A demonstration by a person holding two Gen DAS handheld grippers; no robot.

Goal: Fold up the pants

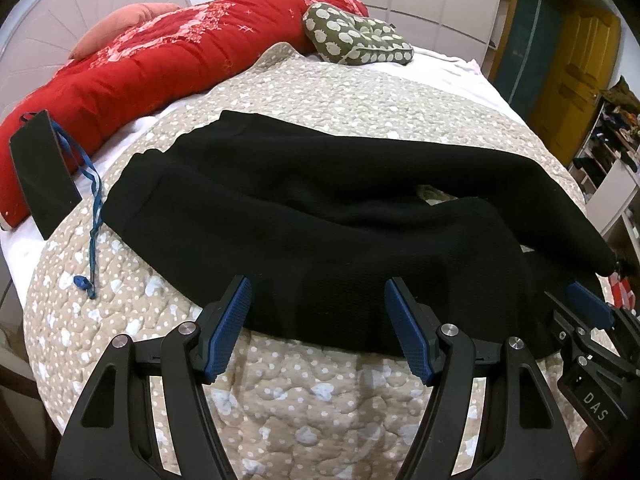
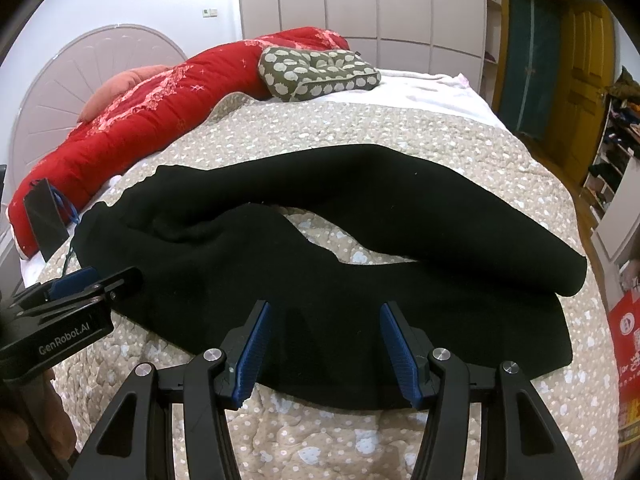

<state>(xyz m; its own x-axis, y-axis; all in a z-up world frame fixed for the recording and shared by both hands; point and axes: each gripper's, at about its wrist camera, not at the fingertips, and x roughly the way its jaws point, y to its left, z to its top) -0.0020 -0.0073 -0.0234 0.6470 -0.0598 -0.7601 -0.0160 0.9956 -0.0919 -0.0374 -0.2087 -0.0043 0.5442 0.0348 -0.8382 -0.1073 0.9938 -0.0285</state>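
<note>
Left wrist view looks down on black pants (image 1: 320,208) lying flat on a beige quilted bedspread (image 1: 304,400), their long axis running left to right across the bed, waistband at the left and the two legs reaching toward the right edge. The far leg bows away from the near one, leaving a sliver of quilt between them, and its cuff crosses over the near leg close to the bed's right side. The left gripper (image 1: 318,330) hangs over the near hem with its blue pads well apart, nothing pinched between them. In the right wrist view the right gripper (image 2: 325,354) is likewise spread wide above the same near edge, further along toward the cuffs. Bare quilt lies open in front of the hem and beyond the far leg. Left of the waistband sit a dark flat case (image 1: 42,172) with a blue cord (image 1: 93,216); a red comforter (image 1: 160,56) and a patterned cushion (image 1: 356,36) line the far side.
</note>
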